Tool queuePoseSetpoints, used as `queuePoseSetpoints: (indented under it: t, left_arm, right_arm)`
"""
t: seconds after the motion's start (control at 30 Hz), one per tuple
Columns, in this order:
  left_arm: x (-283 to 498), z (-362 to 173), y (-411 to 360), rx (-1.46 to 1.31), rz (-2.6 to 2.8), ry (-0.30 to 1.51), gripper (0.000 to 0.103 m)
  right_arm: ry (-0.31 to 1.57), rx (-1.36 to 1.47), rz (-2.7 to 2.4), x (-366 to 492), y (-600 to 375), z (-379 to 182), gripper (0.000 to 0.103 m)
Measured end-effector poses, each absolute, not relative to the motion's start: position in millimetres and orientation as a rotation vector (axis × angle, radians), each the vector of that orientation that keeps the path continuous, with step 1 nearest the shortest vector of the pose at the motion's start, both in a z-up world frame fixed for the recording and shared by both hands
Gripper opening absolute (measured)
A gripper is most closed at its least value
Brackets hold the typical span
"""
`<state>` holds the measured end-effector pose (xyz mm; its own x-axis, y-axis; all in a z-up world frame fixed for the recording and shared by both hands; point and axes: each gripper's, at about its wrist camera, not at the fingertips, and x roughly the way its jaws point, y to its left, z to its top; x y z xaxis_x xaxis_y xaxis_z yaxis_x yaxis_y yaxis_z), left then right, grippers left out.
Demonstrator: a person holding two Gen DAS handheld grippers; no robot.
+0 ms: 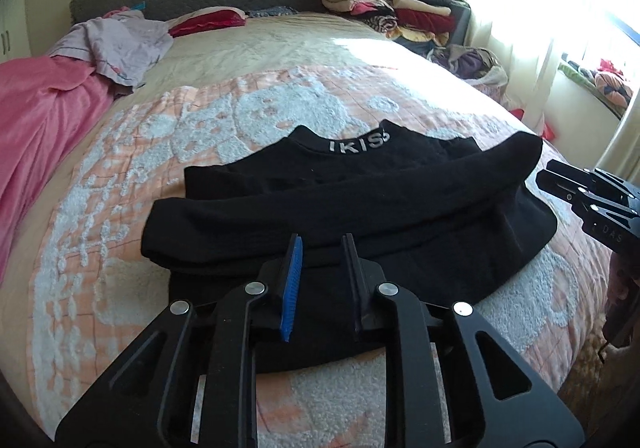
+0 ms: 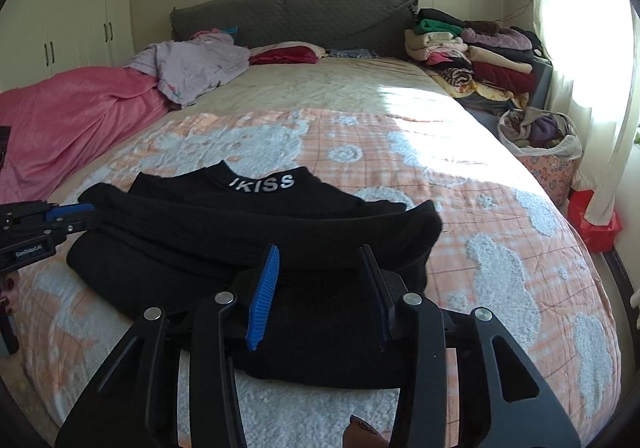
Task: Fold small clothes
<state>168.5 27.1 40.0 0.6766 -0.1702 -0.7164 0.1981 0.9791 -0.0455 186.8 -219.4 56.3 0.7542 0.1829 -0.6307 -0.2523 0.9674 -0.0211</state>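
A black top (image 1: 360, 200) with white letters on its collar lies partly folded on the orange and white blanket (image 1: 120, 176), a sleeve laid across its body. My left gripper (image 1: 322, 244) hovers over the near left part of the top, jaws a little apart, nothing pinched between them. In the right wrist view the same top (image 2: 248, 232) lies ahead, and my right gripper (image 2: 320, 252) stands open over its near right part. Each gripper shows in the other's view: the right gripper (image 1: 560, 176) by the top's right end, the left gripper (image 2: 72, 216) by its left end.
A pink blanket (image 2: 72, 120) and a lilac garment (image 2: 192, 64) lie at the bed's far left. Stacked folded clothes (image 2: 472, 48) sit at the far right by the grey headboard (image 2: 296, 16). A basket of clothes (image 2: 540, 140) and a red bag (image 2: 592, 224) stand beside the bed near the curtain.
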Motion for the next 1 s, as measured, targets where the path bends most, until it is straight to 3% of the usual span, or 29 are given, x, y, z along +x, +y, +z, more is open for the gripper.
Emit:
queuePoseSetpoints:
  t: [0.8, 1.0]
  left_arm:
    - [189.8, -0.1, 32.2, 0.018, -0.205, 0.922, 0.014]
    - [212.3, -5.9, 39.5, 0.02, -0.161, 0.924, 0.024]
  right_arm:
    - [0.849, -0.143, 0.261, 220.9, -185.1, -6.9, 0.037]
    - [0.859, -0.148, 0.241, 242.1, -187.5, -10.9, 0.037]
